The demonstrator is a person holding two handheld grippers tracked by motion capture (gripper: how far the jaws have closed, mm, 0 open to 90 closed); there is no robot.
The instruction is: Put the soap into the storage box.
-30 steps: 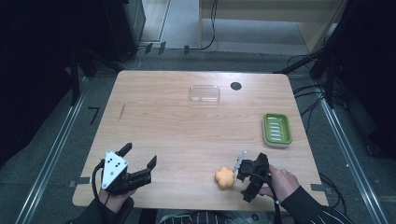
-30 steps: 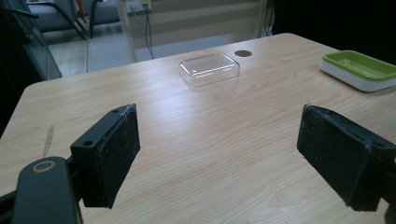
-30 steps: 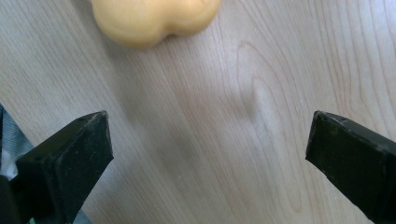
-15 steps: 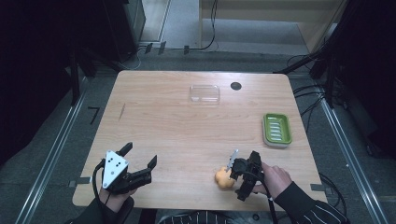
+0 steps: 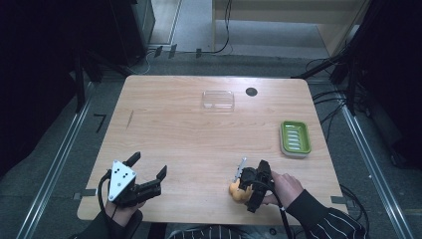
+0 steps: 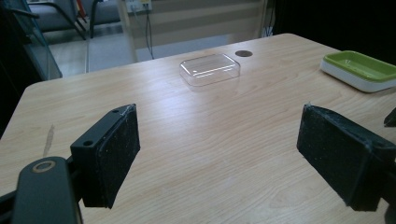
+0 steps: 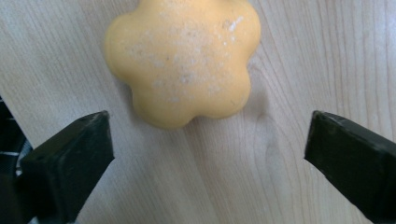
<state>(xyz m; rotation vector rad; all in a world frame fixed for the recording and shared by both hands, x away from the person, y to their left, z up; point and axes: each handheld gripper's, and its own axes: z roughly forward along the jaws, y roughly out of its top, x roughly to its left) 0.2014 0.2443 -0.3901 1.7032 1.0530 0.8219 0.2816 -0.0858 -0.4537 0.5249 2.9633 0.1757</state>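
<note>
At the near edge of the pale wooden table (image 5: 189, 129), the right gripper (image 7: 205, 154) is poised over a yellow-orange flower-shaped soap bar (image 7: 183, 59) lying flat on the wood; its jaws, which have just been closing a little, stand wide with nothing held, the bar just beyond the pads. The grasp looks not yet made, so pickup and placing remain. At near left, the left gripper (image 5: 149, 172) rests wide open and empty. Farther right sits a green ribbed soap dish on a white base (image 5: 294, 138), likely the destination; the path looks unobstructed. Farthest, a clear plastic lid (image 5: 218, 99) lies beside a dark round hole (image 5: 251, 91).
</note>
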